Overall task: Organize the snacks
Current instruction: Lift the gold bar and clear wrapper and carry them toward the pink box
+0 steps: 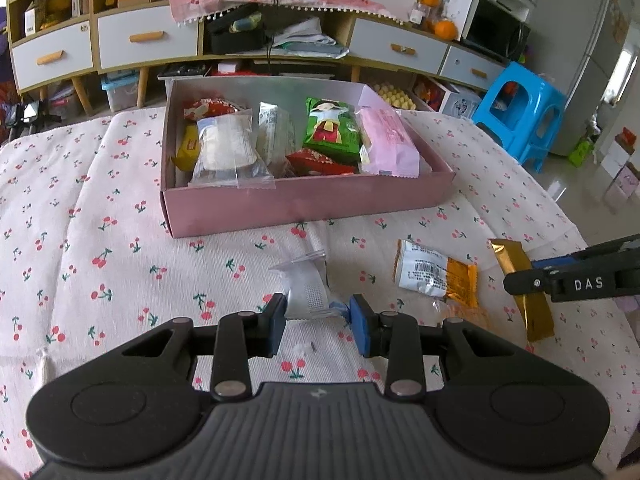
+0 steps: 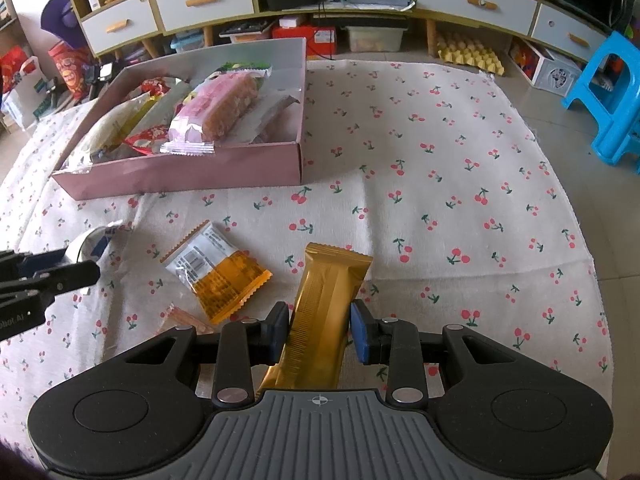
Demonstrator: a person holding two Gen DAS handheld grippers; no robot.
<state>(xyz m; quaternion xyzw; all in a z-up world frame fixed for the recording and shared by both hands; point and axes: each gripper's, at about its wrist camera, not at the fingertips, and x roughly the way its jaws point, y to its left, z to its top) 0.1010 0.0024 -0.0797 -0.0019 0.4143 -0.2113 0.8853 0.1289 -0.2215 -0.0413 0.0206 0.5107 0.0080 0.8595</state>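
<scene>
While both claws are down low over the cherry-print cloth [image 2: 440,140], each one's got a snack pinched. The left claw [image 1: 318,316] is clamped on a clear-and-white packet [image 1: 306,286], its blue pads [image 1: 360,320] pressing the packet's near end from both sides while the rest of it lies on the cloth. The right claw [image 2: 320,330] is clamped around a gold bar wrapper [image 2: 324,308] partway along its length, far end pointing away toward the middle of the cloth.

Between the two, an orange-and-white packet [image 2: 216,270] lies flat on the cloth with its barcode side up, just beside the gold bar and not touching either claw. Something thin and pinkish [image 2: 184,318] lies near it, too small to tell what.

Further back sits the pink box [image 1: 304,204], already pretty full: a green packet [image 1: 330,126], a pink wrapped cake [image 1: 386,140], a clear bag [image 1: 228,148], a couple of red ones [image 1: 318,162], and a yellow one [image 1: 188,148] at the left wall.
</scene>
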